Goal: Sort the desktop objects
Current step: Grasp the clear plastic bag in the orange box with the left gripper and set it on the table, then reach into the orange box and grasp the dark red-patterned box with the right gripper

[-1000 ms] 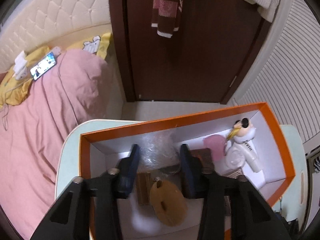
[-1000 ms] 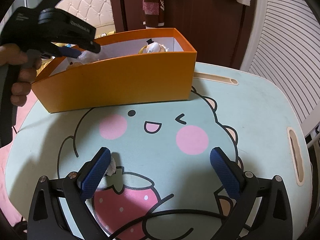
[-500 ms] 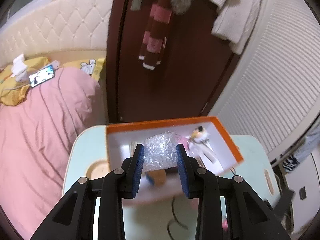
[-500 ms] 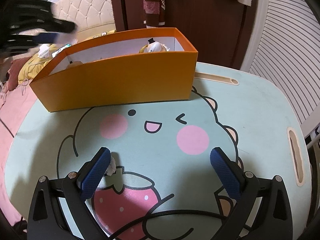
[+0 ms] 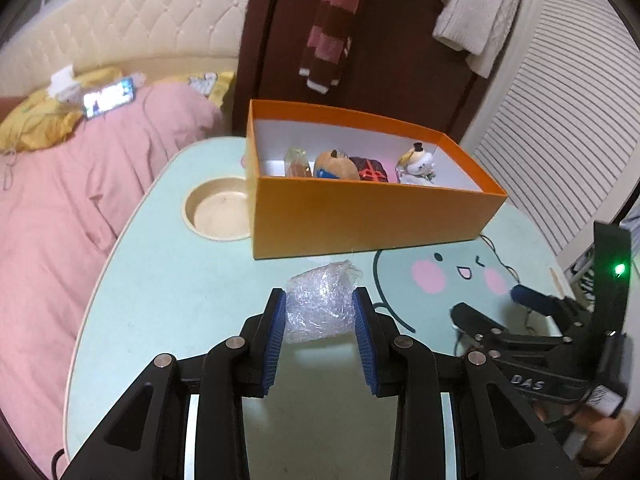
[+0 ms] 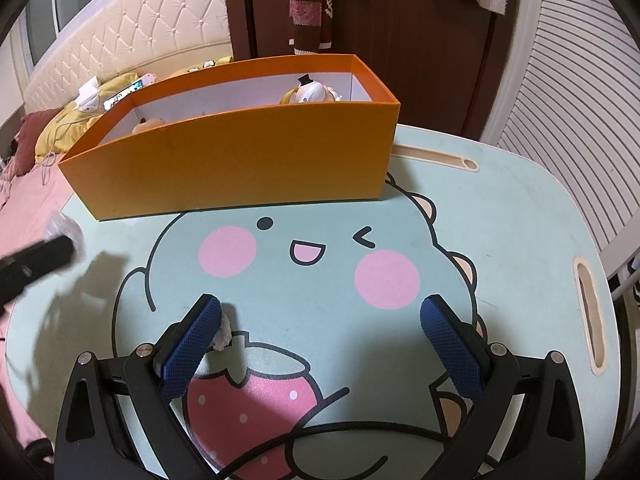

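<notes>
1. At the far left, a pink-covered bed (image 5: 80, 184) is seen beside the table, with a lit phone (image 5: 109, 98) lying on yellow bedding.
2. A round recessed cup holder (image 5: 218, 210) is set into the mint-green table (image 5: 160, 300), just left of the orange box (image 5: 360, 216).
3. Inside the box, a wrapped sweet-like item (image 5: 298, 162), a round brown plush (image 5: 336, 165), a dark red parcel (image 5: 370, 168) and a small white figurine with a top hat (image 5: 418, 160) are lined up from left to right.
4. A crumpled wad of bubble wrap (image 5: 322, 304) is held between the blue pads of the left gripper (image 5: 319, 314), in front of the box and above the table; the jaws are opening while the pads are still seen against the wrap.
5. The right gripper (image 6: 320, 332) is held wide apart over the printed cartoon face (image 6: 308, 256), with nothing between its pads; a small white scrap (image 6: 224, 334) is seen touching its left pad.
</notes>
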Demonstrator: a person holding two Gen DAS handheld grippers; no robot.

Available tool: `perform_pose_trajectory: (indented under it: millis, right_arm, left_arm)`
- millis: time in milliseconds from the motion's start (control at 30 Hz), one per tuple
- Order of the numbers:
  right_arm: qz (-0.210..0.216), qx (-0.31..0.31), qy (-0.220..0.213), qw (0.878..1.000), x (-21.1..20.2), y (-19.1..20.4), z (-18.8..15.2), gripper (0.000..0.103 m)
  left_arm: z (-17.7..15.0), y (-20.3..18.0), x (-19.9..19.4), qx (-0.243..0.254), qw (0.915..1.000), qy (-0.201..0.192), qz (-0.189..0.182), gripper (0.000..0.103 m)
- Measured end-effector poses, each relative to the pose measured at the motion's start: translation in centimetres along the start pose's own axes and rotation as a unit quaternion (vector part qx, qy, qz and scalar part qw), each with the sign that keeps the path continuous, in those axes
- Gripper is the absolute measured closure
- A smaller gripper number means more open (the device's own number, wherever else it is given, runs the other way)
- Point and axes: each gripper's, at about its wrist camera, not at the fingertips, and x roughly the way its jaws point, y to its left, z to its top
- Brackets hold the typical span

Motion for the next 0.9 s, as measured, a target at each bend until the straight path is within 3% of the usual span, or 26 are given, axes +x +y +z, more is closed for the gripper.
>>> perform_pose_trajectory:
  millis: [100, 200, 500, 667, 733, 833, 900]
  right_arm:
    - [-0.001, 0.000, 0.000, 1.000, -0.1, 0.2, -0.1, 0.003]
    - [0.000, -0.001, 0.002, 1.000, -0.2, 0.4, -0.1, 0.003]
    - [0.038, -0.032, -0.009, 0.999, -1.6, 0.6, 1.3, 0.005]
    - [0.082, -0.039, -0.023, 0.996, -4.3, 0.3, 6.4, 0.011]
    - [0.115, -0.031, -0.014, 0.993, -4.5, 0.5, 8.8, 0.020]
    - [0.175, -0.021, 0.036, 0.984, -3.0, 1.3, 12.5, 0.038]
    - [0.194, -0.022, 0.072, 0.978, -1.5, 2.6, 14.3, 0.045]
  left_arm:
    - [-0.5, 0.2, -0.7, 0.002, 0.9995, -0.032, -0.002, 0.040]
    - [-0.8, 0.5, -1.4, 0.001, 0.9980, -0.063, -0.006, 0.030]
    - [-1.3, 1.5, -1.7, -0.024, 0.9950, -0.094, -0.024, 0.023]
    - [-1.5, 2.0, -1.2, -0.037, 0.9955, -0.082, -0.030, 0.023]
    - [-1.5, 2.3, -1.1, -0.040, 0.9954, -0.079, -0.035, 0.023]
    - [-1.6, 2.5, -1.0, -0.041, 0.9955, -0.077, -0.038, 0.023]
    - [-1.7, 2.6, -0.8, -0.037, 0.9961, -0.069, -0.042, 0.023]
